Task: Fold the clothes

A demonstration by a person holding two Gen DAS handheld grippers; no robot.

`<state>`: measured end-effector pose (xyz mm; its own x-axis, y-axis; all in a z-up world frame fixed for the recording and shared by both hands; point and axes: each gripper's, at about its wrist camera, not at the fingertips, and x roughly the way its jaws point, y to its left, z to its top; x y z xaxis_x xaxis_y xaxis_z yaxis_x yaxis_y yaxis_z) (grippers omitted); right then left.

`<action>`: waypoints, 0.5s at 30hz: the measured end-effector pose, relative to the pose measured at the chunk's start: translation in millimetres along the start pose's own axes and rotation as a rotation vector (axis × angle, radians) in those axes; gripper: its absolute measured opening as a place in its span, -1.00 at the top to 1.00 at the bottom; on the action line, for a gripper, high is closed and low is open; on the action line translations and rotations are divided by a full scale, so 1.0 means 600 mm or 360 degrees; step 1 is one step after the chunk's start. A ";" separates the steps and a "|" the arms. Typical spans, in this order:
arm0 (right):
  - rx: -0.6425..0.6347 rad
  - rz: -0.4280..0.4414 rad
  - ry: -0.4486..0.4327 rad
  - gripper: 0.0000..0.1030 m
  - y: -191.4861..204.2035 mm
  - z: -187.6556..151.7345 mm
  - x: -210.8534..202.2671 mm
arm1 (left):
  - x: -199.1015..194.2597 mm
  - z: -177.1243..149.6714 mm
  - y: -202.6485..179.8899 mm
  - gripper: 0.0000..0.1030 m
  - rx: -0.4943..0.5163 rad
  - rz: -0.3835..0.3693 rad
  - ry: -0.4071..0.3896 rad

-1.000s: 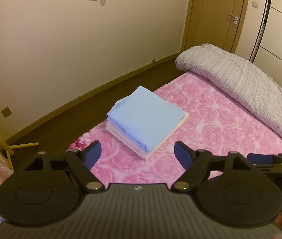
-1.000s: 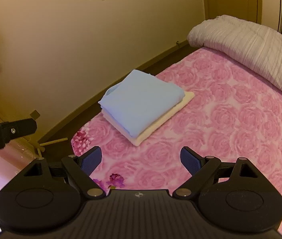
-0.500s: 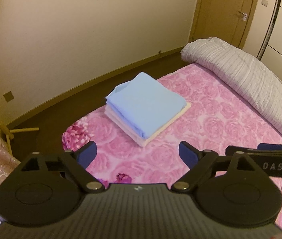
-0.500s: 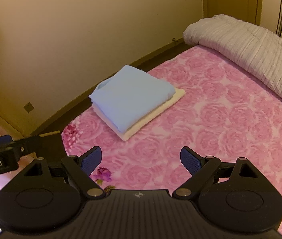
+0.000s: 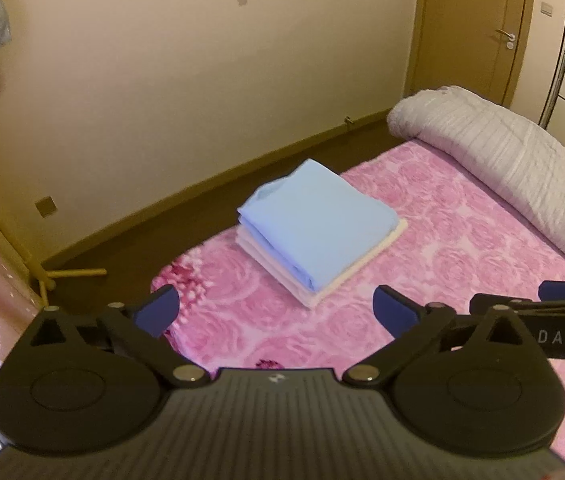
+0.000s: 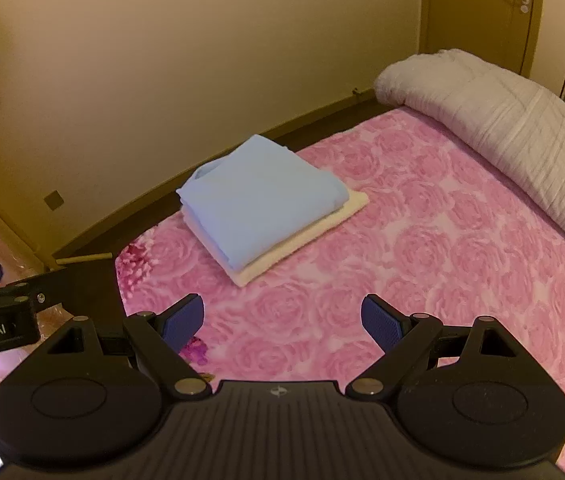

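Both fingers pairs (image 5: 276,310) (image 6: 282,322) spread, empty, folded clothes stack (image 5: 318,228) well ahead.

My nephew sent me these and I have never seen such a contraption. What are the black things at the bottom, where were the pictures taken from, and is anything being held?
There is no robot here: a person holds a two-finger tool in each hand, each carrying a wide-angle camera that looks forward along its fingers. One picture comes from the left tool, the other from the right tool. Both are open and hold nothing. Ahead, on a pink rose-patterned bedspread, lies a folded light blue garment stacked on a folded cream one. A pale rolled quilt lies along the bed's far side.
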<state>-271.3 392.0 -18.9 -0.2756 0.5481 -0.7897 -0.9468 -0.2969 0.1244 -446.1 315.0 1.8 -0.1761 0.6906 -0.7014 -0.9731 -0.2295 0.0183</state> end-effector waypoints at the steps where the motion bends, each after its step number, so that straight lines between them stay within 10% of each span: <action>1: -0.0007 0.0002 0.0000 -0.72 0.000 0.001 0.001 | 0.002 0.001 0.000 -0.98 -0.0009 0.0000 0.0003; 15: 0.0093 0.0029 0.0081 -0.72 -0.033 0.016 0.041 | 0.061 -0.002 -0.012 -0.98 -0.0050 -0.0034 0.0161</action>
<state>-261.1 418.7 -35.0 -0.2856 0.5023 -0.8162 -0.9502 -0.2593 0.1729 -445.4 341.0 -24.7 -0.1379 0.6234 -0.7697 -0.9711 -0.2379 -0.0187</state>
